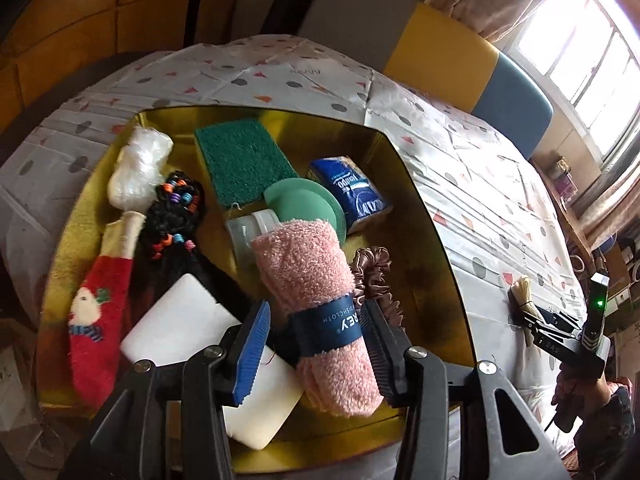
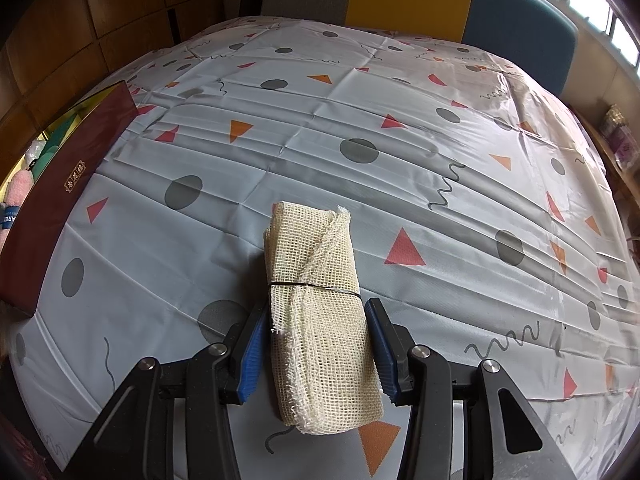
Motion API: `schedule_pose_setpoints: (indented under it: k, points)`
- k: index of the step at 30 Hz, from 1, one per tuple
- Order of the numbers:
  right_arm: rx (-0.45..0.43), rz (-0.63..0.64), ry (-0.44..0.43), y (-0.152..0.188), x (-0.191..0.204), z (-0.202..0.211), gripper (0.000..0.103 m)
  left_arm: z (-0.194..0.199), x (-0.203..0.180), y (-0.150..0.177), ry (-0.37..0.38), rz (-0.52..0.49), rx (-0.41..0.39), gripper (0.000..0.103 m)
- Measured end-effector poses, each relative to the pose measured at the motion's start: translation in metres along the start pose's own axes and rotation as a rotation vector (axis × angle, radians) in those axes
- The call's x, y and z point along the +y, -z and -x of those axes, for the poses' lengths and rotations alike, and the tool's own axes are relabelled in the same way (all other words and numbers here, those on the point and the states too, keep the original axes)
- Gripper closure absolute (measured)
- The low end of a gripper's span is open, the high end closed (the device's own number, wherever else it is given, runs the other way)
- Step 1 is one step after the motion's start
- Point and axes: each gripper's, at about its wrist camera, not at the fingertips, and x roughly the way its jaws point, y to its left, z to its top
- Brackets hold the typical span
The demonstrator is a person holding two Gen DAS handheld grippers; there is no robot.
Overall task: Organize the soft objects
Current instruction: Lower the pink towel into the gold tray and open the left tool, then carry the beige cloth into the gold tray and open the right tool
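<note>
While left tool (image 1: 316,344) straddles pink towel (image 1: 320,300) — right tool (image 2: 318,350) flanks mesh roll (image 2: 320,320).

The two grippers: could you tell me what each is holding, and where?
Left gripper: nothing; jaws open around the pink towel roll at its blue band. Right gripper: nothing clearly gripped; jaws flank the mesh cloth roll's lower half.

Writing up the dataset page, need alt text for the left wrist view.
The left tongs straddle a rolled pink dishcloth with a navy paper band, jaws open on either side, inside a gold-lined box. Around it lie a red Christmas sock, green scouring pad, blue tissue pack, brown scrunchie and white foam blocks.
</note>
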Motion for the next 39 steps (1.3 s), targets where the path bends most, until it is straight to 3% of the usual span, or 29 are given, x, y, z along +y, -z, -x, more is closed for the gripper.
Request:
schedule_pose_setpoints:
  k: [14,24,39]
  points:
    - [0.007,-0.019,0.004,0.000,-0.001,-0.001,0.057,0.023,-0.003,0.003,-0.094,-0.076,-0.097,0.056]
    - [0.021,-0.040,0.063,-0.001,0.006,0.001,0.059,0.050,0.008,0.006,-0.145,-0.091,-0.203,0.056]
    - [0.052,-0.112,0.172,0.000,0.019,0.008,0.062,0.055,0.027,0.015,-0.156,-0.055,-0.220,0.056]
